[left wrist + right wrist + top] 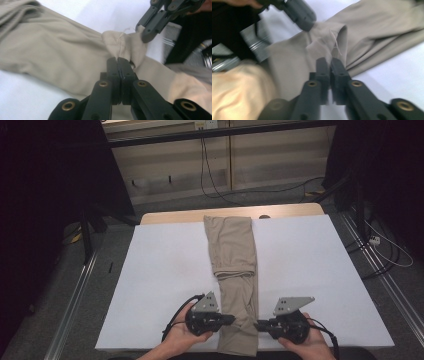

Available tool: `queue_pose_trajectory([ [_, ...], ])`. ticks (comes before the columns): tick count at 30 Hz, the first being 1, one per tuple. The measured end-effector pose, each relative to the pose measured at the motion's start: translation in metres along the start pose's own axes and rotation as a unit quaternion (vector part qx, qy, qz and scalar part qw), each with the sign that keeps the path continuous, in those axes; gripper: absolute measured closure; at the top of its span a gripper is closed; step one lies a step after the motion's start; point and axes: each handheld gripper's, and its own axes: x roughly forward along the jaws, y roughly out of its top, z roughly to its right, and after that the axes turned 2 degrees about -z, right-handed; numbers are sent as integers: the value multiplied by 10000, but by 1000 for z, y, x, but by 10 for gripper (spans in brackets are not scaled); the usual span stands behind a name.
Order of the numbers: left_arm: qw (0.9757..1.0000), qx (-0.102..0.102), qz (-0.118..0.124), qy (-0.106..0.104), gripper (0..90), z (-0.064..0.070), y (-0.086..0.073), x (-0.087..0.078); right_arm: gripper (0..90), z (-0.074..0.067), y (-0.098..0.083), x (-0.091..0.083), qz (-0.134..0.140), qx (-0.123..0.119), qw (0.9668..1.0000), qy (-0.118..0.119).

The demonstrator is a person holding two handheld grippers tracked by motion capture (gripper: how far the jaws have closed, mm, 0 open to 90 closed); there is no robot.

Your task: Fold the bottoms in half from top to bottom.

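Tan trousers (232,250) lie folded lengthwise down the middle of the white table (165,270), one end hanging over the near edge. My left gripper (231,320) comes in from the left and is shut on a raised pinch of the tan fabric (125,45). From the opposite side my right gripper (256,325) is shut on the same bunched cloth (324,37). In the left gripper view the left gripper (119,60) holds the fold while the right gripper (147,35) bites its far corner. The right gripper (329,61) faces the left gripper (303,18).
A wooden table edge (175,216) shows beyond the white cover. Metal rails (75,295) run along both sides of the table on the grey floor. Cables (215,190) trail across the floor behind, and dark stands (87,235) flank the back corners.
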Motion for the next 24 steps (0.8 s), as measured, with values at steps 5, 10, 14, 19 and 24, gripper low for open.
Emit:
queue_pose_trajectory([
  [5, 10000, 46, 59, -8, 889, 8, -15, -15, 605, -4, -1, -7, 248, 109, 9996, 5],
  [10, 9997, -39, 94, -200, 805, 6, -22, -20, 704, 11, 14, 6, 138, 36, 9997, -213],
  [14, 9994, -85, 255, -214, 800, 3, -18, -24, 698, 10, 18, 30, -275, -58, 9994, -205],
  [19, 9997, 20, 68, -234, 748, 8, -15, -13, 624, -7, 12, 36, -391, -230, 9989, -87],
  [24, 9979, 449, -468, -36, 684, 18, -25, 3, 588, -23, -1, 35, -363, -652, 9965, -371],
])
